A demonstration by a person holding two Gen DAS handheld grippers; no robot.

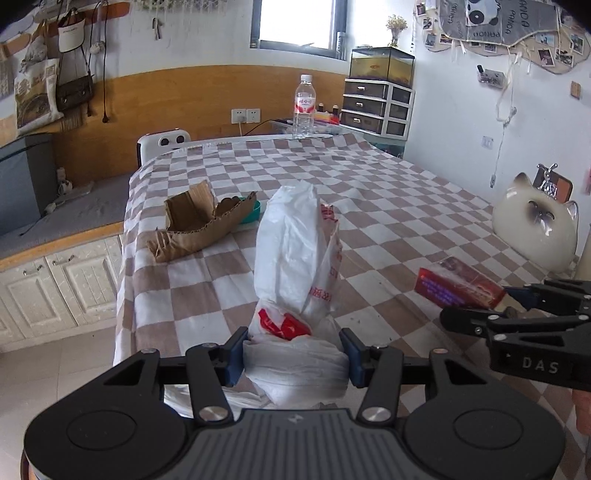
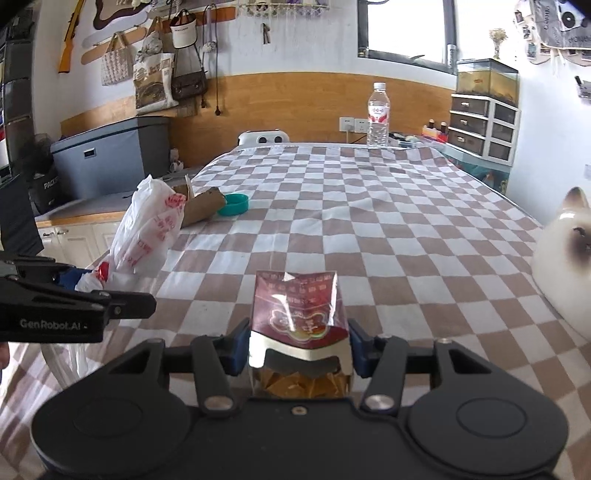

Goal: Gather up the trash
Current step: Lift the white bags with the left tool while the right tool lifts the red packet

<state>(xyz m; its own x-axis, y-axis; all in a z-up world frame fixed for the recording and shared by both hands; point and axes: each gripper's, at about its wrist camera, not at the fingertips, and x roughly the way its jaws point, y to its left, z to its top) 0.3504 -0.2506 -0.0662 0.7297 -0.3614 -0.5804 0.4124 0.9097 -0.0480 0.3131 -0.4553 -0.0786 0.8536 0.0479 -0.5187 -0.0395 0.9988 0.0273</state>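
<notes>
- Trash on a desk (image 2: 369, 192) draped in a brown-and-white checked cloth, seen from two wrist cameras.
- Left hand-held gripper (image 1: 293, 356) is clamped on the bunched lower end of a white plastic bag (image 1: 295, 254) with red printing; the characters cannot be read. The bag stands up from the blue pads near the desk's near-left corner.
- Right hand-held gripper (image 2: 299, 350) is closed on a red snack packet (image 2: 297, 314) with a clear panel showing yellow chips; its pads press on both sides. The packet sits at the near edge of the desk, and its printing is too small to read.
- Lettering "DAS" shows on the side of the right hand-held gripper in the left view; "GenRobot.AI" shows on the left one in the right view.
- Torn cardboard (image 1: 199, 229) and a teal lid (image 2: 233, 204) lie together by the left edge.
- A water bottle (image 2: 378, 114) with a red-and-white label stands at the far edge.
- A ceramic cat (image 1: 535, 225) sits at the right edge.
- A grey wall banner (image 1: 495, 18) reads "PANDA".
</notes>
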